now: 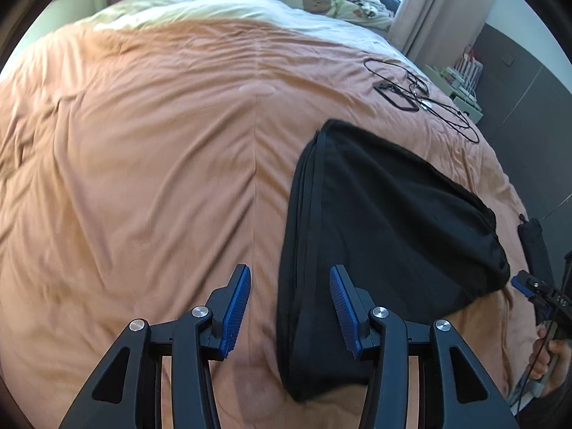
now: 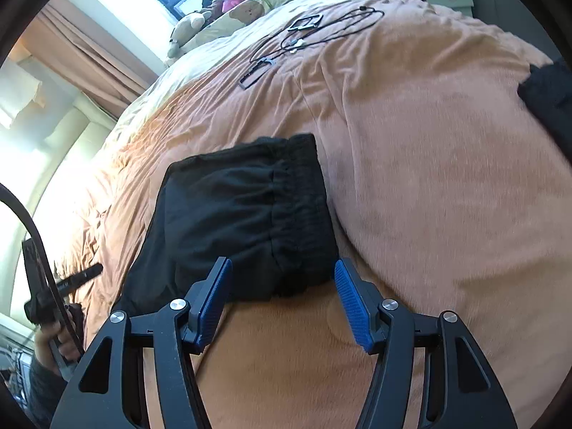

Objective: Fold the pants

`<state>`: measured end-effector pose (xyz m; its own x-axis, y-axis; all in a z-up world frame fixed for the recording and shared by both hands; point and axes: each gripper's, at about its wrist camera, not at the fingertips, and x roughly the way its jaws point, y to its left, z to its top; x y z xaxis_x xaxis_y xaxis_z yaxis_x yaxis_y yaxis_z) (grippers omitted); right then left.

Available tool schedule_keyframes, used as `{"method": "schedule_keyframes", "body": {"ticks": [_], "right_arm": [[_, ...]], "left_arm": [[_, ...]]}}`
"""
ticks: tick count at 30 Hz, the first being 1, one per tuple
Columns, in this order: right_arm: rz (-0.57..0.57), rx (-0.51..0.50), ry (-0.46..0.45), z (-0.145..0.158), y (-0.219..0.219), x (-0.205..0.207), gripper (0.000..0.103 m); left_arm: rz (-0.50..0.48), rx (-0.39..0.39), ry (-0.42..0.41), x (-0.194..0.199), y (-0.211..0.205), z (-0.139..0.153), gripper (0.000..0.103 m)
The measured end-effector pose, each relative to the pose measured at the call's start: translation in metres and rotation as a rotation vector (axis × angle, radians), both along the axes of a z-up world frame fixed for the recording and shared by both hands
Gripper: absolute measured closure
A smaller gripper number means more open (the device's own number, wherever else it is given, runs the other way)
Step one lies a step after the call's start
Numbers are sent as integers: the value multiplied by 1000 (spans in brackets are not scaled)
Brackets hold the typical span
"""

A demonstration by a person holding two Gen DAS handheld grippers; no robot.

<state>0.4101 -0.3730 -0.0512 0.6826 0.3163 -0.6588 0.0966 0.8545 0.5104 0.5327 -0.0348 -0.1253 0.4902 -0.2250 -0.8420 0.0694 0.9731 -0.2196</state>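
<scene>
Left wrist: we see folded black pants (image 1: 386, 221) on the orange bedspread (image 1: 143, 178), long axis running away from us, waistband right; left gripper (image 1: 290, 309) half-wide, empty. Right wrist: pants (image 2: 243, 214) just ahead, waistband right; right gripper (image 2: 283, 302) half-wide, empty

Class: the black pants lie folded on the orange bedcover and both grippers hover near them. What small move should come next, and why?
Probably draw both grippers back and leave the pants alone. They already lie as a compact folded stack with the waistband on top, flat on the bedcover. The left gripper and right gripper are both open, holding nothing, so no fold seems left to make.
</scene>
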Motion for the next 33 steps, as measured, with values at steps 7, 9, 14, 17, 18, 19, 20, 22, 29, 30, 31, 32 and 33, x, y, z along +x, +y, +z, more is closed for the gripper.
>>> {"method": "schedule_keyframes", "body": {"ticks": [7, 9, 14, 17, 18, 19, 20, 22, 29, 30, 31, 32, 33], "right_arm": [[6, 87, 18, -18, -5, -2, 45], [16, 115, 24, -24, -5, 0, 45], [37, 168, 31, -34, -5, 9, 45], [26, 204, 32, -39, -11, 13, 45], [18, 218, 29, -41, -16, 14, 45], [10, 226, 27, -42, -18, 14, 45], [-2, 235, 27, -44, -22, 15, 45], [-24, 246, 30, -46, -29, 18, 45], [-54, 241, 38, -51, -34, 26, 57], [-58, 237, 36, -49, -32, 27, 62], [-60, 233, 35, -48, -30, 27, 67], [-63, 220, 33, -46, -31, 27, 70], [-65, 212, 31, -44, -27, 27, 74]], "left_arm": [[52, -91, 13, -33, 6, -11, 54], [62, -116, 25, -37, 6, -16, 54], [93, -188, 70, -40, 4, -36, 54], [105, -212, 73, -43, 1, -42, 55], [108, -215, 67, -45, 0, -43, 72], [103, -214, 65, -47, 0, -43, 85], [98, -211, 71, -48, -1, -43, 97], [116, -204, 57, -52, 4, -41, 97], [134, -216, 97, -61, 18, -50, 95], [138, -228, 109, -61, 20, -51, 90], [141, -240, 110, -61, 22, -51, 86], [148, -249, 107, -61, 24, -50, 73], [158, -258, 99, -62, 27, -49, 56]]}}
